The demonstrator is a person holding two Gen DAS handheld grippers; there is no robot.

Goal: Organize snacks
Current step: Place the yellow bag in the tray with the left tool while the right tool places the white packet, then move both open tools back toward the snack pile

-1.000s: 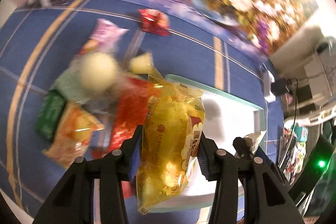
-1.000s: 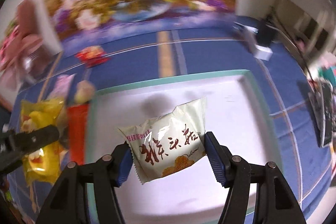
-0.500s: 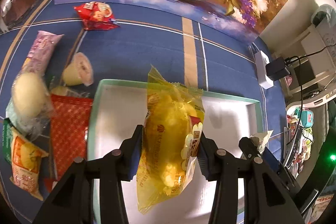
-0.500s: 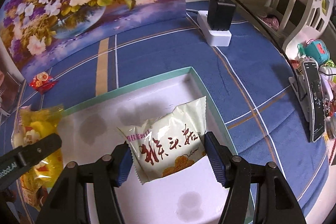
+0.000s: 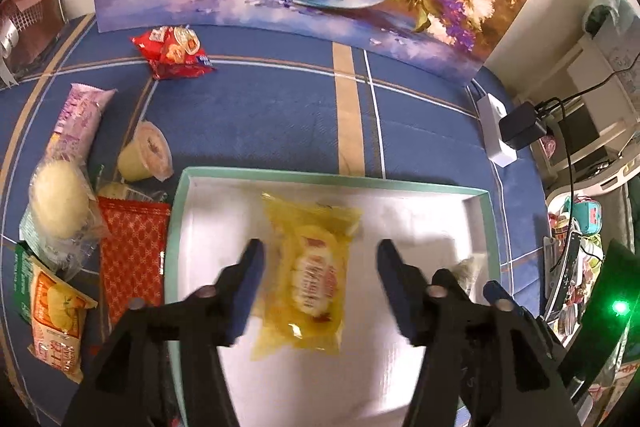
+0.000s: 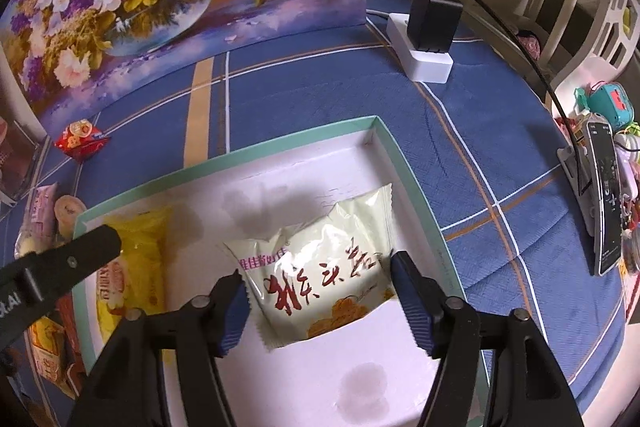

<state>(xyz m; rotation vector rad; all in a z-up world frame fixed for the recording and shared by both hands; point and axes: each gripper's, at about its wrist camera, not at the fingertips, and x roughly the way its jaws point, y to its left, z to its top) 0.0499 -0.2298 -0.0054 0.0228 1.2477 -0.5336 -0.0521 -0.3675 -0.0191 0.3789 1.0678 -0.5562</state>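
A white tray with a teal rim (image 5: 332,179) lies on the blue cloth; it also shows in the right wrist view (image 6: 412,187). My left gripper (image 5: 320,271) is open above the tray. A yellow snack bag (image 5: 310,277) lies flat in the tray between its fingers, and also shows in the right wrist view (image 6: 136,271). My right gripper (image 6: 318,291) is shut on a pale green snack packet (image 6: 320,271) with red characters, held just over the tray's right part.
Several loose snacks lie left of the tray: a red patterned pack (image 5: 134,255), a round bun in clear wrap (image 5: 60,205), an orange pack (image 5: 56,323), a jelly cup (image 5: 146,157), a purple pack (image 5: 78,115), a red packet (image 5: 172,53). A power strip (image 6: 420,55) and phone (image 6: 608,195) lie right.
My left gripper has opened and let go of the yellow bag, which now lies in the tray. My right gripper has kept its hold on the pale packet and moved little.
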